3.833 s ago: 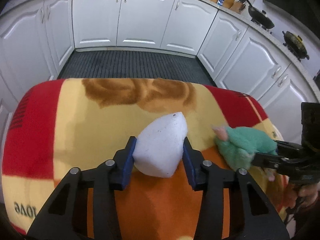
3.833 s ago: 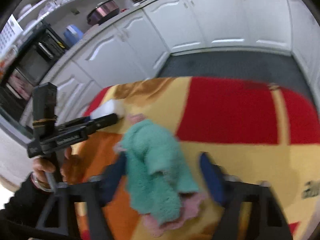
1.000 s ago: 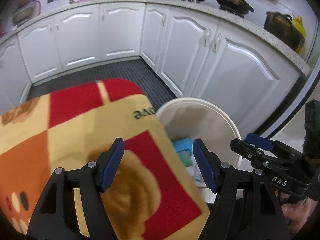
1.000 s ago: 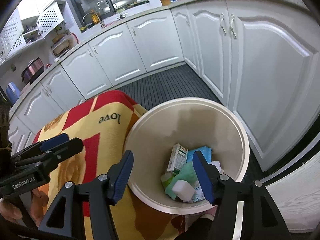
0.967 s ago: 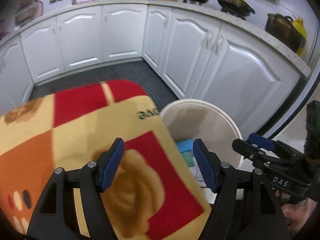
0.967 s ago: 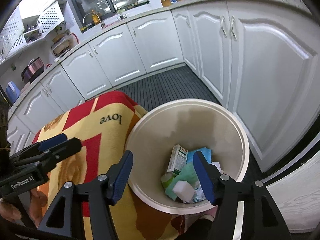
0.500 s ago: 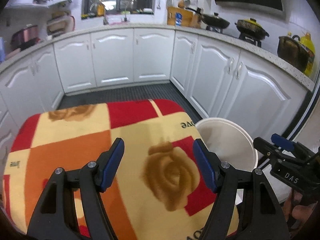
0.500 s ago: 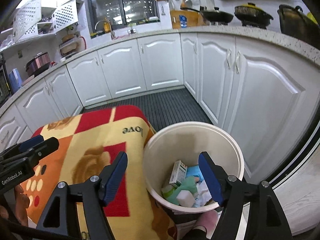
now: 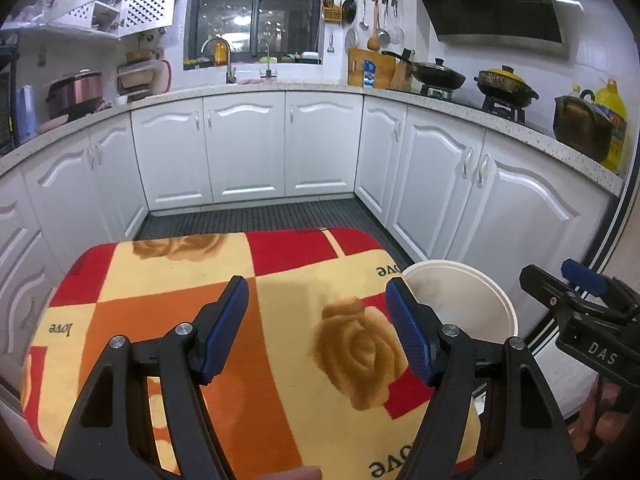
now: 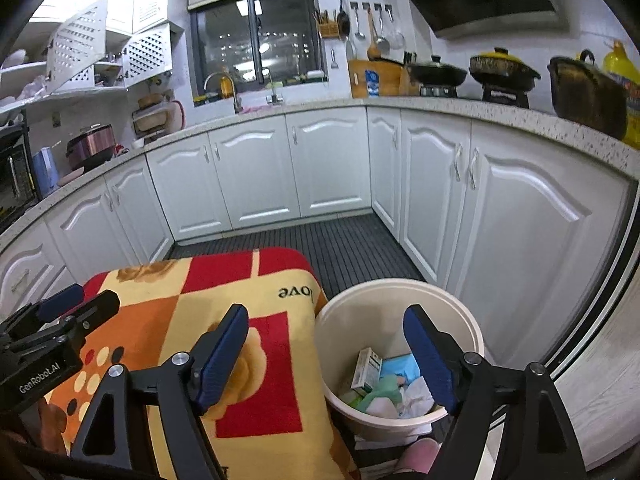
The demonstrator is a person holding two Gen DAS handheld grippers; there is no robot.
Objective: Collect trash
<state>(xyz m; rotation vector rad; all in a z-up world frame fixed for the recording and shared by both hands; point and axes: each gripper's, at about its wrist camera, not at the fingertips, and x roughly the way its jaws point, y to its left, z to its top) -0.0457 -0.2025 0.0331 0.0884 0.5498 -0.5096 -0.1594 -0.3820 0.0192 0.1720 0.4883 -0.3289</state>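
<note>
Below and ahead of both pairs of tongs lies a table (image 9: 280,400) draped in a red, orange and yellow rose-patterned blanket (image 10: 260,400), with no litter showing on it. The left tongs (image 9: 316,328) hang released and empty over the cloth. The right tongs (image 10: 326,354), also empty, have just been spreading their jaws wider, straddling the near rim of a cream bin (image 10: 460,320) that stands on the floor touching the table's right edge, close enough for easy drops. The trash (image 10: 384,388) sits inside it: a small carton, blue and green scraps, crumpled white paper. The collecting looks about finished.
</note>
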